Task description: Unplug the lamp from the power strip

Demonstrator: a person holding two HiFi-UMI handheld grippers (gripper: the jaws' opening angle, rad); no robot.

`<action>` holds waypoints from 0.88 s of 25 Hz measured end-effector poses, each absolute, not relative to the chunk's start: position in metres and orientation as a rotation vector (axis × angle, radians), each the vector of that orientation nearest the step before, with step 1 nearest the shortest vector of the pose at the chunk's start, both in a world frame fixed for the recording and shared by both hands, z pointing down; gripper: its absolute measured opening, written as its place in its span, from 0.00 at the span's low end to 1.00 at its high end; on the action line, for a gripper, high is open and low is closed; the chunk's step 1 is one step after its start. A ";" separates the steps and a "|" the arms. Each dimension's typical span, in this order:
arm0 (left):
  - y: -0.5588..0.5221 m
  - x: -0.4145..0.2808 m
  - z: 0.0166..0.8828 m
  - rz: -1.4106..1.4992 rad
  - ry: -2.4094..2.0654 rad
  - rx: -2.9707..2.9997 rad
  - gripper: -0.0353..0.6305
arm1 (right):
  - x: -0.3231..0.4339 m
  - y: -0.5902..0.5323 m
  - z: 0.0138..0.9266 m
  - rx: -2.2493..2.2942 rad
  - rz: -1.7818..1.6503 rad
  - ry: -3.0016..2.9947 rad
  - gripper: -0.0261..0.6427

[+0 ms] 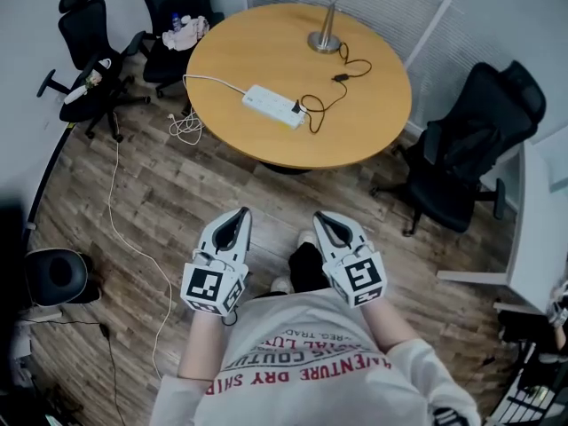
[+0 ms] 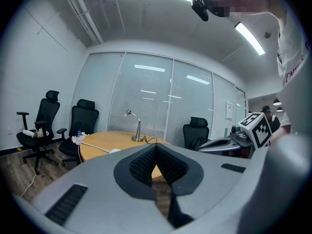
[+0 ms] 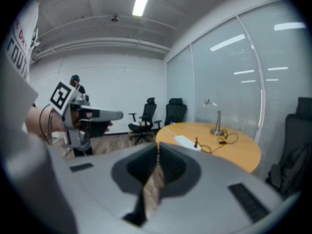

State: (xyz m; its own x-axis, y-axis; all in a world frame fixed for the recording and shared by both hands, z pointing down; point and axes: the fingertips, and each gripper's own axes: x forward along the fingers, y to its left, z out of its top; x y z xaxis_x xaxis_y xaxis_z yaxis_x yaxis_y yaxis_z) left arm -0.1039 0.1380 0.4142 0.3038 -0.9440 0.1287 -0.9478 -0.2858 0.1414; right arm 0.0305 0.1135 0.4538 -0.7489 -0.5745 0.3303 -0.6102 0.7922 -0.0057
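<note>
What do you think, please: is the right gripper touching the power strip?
Apart. The head view shows the right gripper over the wood floor, with a stretch of floor between it and the power strip.

Table (image 1: 266, 51) tan wood-tone; power strip (image 1: 273, 105) white, lamp (image 1: 326, 38) silver, its cord (image 1: 340, 78) black. Chairs (image 1: 466, 145) black; floor (image 1: 177, 193) grey-brown plank grain. Left gripper (image 1: 240, 216) and right gripper (image 1: 325, 219) pale grey, black-and-white square markers; shirt (image 1: 302, 344) white, red lettering.

A silver gooseneck lamp (image 1: 326, 32) stood upright at the round wooden table's (image 1: 373, 127) far edge. Its black plug (image 1: 297, 108) sat in a long white power strip (image 1: 269, 103).
</note>
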 end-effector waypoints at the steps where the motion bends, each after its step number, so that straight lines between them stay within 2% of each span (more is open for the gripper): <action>1: 0.129 -0.107 0.416 0.033 -1.750 2.373 0.09 | 0.027 0.103 0.455 0.908 0.164 -2.668 0.08; 22: -0.124 -0.123 0.430 0.135 -1.816 2.314 0.09 | 0.000 -0.168 0.476 0.796 0.225 -2.708 0.08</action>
